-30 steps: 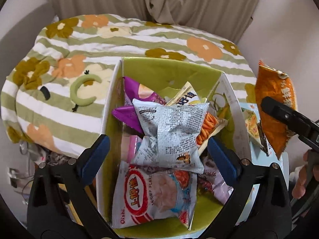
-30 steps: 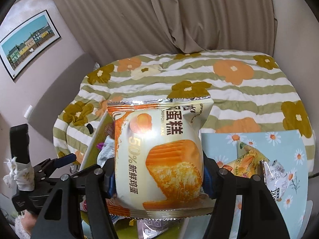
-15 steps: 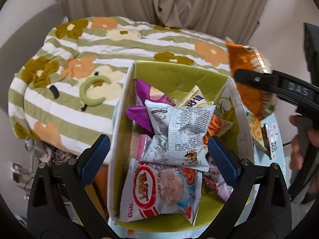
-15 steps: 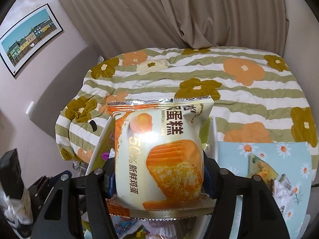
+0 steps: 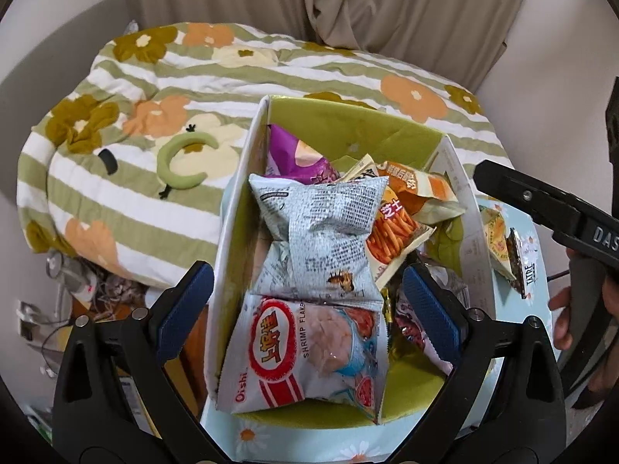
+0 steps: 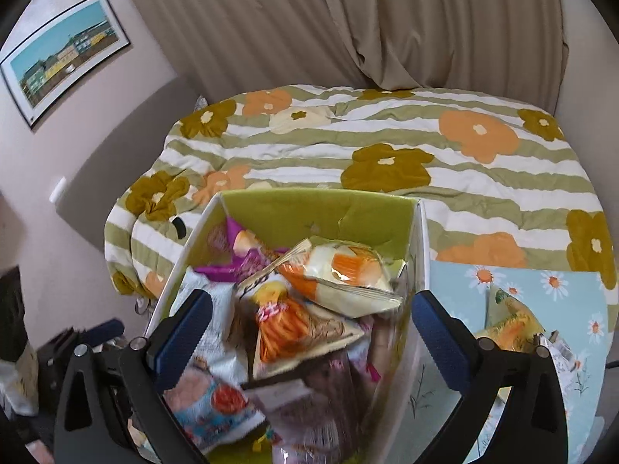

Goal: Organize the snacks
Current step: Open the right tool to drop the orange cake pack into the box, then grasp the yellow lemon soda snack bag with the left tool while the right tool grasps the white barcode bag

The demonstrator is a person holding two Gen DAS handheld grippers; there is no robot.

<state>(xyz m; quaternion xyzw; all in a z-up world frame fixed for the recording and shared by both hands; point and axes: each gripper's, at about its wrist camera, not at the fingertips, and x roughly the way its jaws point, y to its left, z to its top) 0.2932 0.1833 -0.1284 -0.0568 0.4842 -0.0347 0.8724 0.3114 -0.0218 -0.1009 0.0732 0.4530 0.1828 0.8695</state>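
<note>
Right gripper (image 6: 309,321): jaws have just been opening, standing wide, nothing between; egg cake packet (image 6: 340,274) lying atop snacks in green box (image 6: 321,208), twelve o'clock. Left gripper (image 5: 309,301) gaping, empty.

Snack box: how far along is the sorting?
Mostly done: the green box is piled with packets, and the orange cake packet lies on top. The right claw has just been opening and holds nothing; the left claw is open too. Left: the packets on the daisy mat.
</note>
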